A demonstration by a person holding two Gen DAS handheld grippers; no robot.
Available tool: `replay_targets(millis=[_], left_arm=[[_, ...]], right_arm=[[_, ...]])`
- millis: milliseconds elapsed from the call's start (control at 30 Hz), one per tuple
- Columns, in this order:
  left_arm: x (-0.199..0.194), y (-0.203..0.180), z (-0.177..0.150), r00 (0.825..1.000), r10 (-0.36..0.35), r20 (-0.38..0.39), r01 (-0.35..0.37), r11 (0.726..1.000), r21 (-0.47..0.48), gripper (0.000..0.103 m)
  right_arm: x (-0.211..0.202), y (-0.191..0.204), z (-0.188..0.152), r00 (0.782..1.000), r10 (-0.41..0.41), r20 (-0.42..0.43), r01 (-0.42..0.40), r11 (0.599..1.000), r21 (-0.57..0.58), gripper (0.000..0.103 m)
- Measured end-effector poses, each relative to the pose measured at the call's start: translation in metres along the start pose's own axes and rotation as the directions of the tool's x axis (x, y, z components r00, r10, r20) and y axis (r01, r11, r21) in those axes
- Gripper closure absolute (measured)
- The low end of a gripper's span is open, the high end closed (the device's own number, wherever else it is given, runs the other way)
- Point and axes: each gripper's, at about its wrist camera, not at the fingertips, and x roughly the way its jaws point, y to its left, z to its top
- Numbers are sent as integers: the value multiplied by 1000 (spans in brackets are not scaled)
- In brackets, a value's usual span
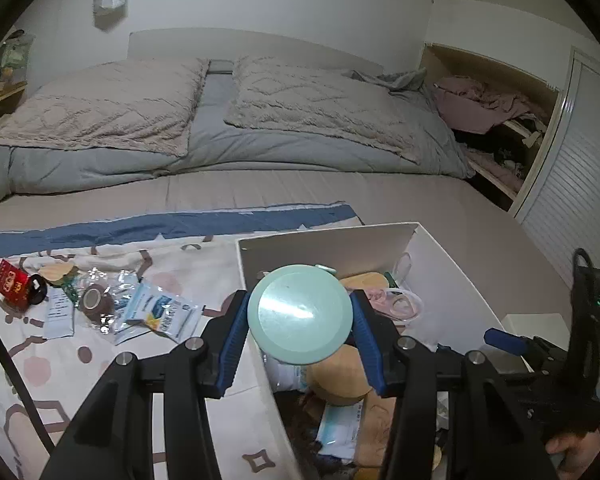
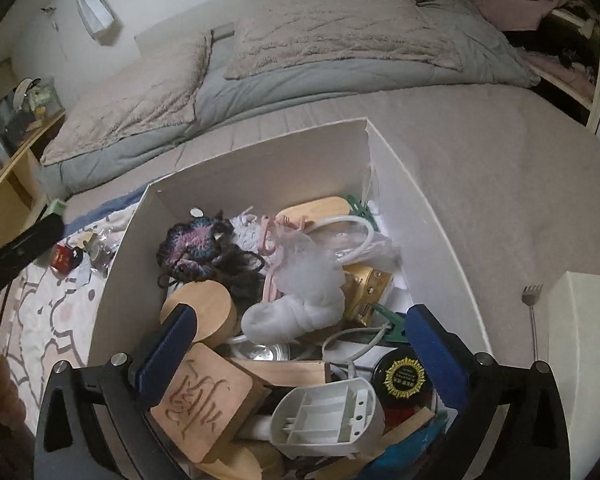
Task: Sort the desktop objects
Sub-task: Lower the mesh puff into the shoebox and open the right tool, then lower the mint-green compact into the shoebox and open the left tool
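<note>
We have the left gripper (image 1: 300, 316) clamped on a mint-green round lid (image 1: 300, 316), both blue pads pressing its rim, flat face toward the camera. It hangs over the near-left part of the white box (image 1: 440, 276), just inside the left wall. The box sits on the bed (image 1: 380, 196), its left wall on the patterned cloth (image 1: 40, 360) spread over the mattress. Still out on that cloth, left of the box: a red packet (image 1: 10, 284), a brown tape roll (image 1: 96, 300), a blue-and-white sachet (image 1: 160, 312) and some clear wrappers, all bunched together. Our right gripper (image 2: 300, 340) is wide open over the near end of the box, nothing between its fingers (image 2: 176, 344). Below it we see a carved wooden block (image 2: 204, 408), a white plastic battery holder (image 2: 328, 416) and a black jar with a gold seal (image 2: 404, 376). Further in: a round wooden box (image 2: 204, 308), white cloth bundle (image 2: 296, 312), dark crochet piece (image 2: 192, 248), white cable (image 2: 340, 232), green clip (image 2: 392, 320). Outside the right wall, a metal fork-shaped scratcher (image 2: 532, 312) lies on the mattress beside a second white box (image 2: 584, 340). The left view catches a hand (image 1: 572, 448) on the right gripper's handle at lower right.
</note>
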Motion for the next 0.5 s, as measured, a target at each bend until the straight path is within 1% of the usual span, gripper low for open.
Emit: replay_targets(millis=[100,233,300,400,500], left_arm=[[11,-8,2,1000,-22,-20,22,1000,15,53],[28,-23,3,999,-13,-38,16,997,76,53],[36,-25,4,999,-18,-50,22,997,76,53],[49,-28,5,998,-11,-64,15,997,70,53],[59,-28,6,997,-7,-80,13,998,68,53]], right_arm=[[-2,-2,-1,1000,10,11,-10,1000,-10,0],[2,-5,-2,1000,27,7,-27,999,-19,0],[2,-7,-3,999,53,-4,-53,998,-19,0],[4,-10,-3,998,61,2,-61,998,-19,0],[6,-15,-3,997,74,-2,-74,997,9,0]])
